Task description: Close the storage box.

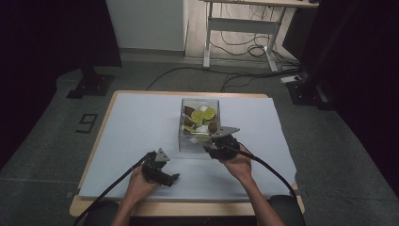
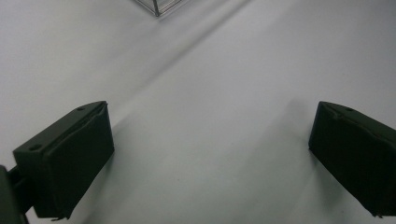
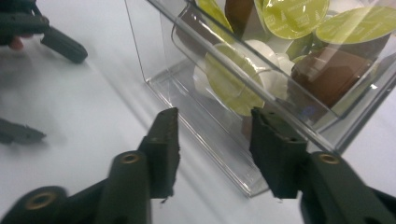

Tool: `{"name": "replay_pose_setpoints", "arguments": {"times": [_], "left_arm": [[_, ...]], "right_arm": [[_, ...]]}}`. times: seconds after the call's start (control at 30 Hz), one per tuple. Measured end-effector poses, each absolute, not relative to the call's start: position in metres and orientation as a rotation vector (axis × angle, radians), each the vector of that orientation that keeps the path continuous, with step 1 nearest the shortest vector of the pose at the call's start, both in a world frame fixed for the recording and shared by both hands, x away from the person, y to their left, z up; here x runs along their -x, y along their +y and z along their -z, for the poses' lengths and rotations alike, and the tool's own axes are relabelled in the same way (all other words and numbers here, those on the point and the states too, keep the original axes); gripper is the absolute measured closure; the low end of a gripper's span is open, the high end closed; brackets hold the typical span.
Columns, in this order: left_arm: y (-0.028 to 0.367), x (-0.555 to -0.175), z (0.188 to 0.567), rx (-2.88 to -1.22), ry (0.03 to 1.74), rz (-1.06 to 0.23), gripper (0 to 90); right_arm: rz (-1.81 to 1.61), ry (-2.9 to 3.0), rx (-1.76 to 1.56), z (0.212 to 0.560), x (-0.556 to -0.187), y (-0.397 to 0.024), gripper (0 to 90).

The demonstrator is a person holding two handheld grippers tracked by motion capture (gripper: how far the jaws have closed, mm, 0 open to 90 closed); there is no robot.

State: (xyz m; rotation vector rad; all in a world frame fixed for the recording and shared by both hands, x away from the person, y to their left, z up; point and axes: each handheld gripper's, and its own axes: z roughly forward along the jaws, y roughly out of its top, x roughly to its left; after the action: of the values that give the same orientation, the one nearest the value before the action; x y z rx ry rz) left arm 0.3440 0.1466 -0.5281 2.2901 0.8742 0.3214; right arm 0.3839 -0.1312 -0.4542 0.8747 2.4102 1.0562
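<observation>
My right gripper (image 3: 215,140) sits at the near wall of the clear box (image 1: 188,139), its jaws spread with the box's bottom edge between them, nothing pinched. The box stands mid-table on the white sheet (image 1: 136,122), and it holds green-lidded, brown and white capsules (image 3: 292,16). My left gripper (image 2: 210,154) hovers low over the bare sheet, near me and to the left of the box, jaws wide apart and empty, with a corner of the box just ahead of it.
</observation>
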Motion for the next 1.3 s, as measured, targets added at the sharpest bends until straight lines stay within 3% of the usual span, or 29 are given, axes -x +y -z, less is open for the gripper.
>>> {"name": "replay_pose_setpoints", "arguments": {"times": [0.13,0.4,0.9,1.3], "left_arm": [[0.147,-0.344,0.528,-2.291,0.872,-0.32,0.0],[0.147,-0.344,0.528,-2.289,0.874,-0.318,0.0],[0.147,-0.344,0.528,-2.287,0.875,-0.316,0.0],[0.147,-0.344,0.528,-2.287,0.874,-0.316,0.0]], "right_arm": [[-1.027,2.424,-0.853,0.451,-0.378,-0.136,39.5],[-1.018,2.441,-0.834,0.445,-0.371,-0.148,33.9],[-1.017,2.457,-0.909,0.445,-0.369,-0.172,14.8],[-1.023,2.451,-0.942,0.446,-0.365,-0.183,7.9]]}}
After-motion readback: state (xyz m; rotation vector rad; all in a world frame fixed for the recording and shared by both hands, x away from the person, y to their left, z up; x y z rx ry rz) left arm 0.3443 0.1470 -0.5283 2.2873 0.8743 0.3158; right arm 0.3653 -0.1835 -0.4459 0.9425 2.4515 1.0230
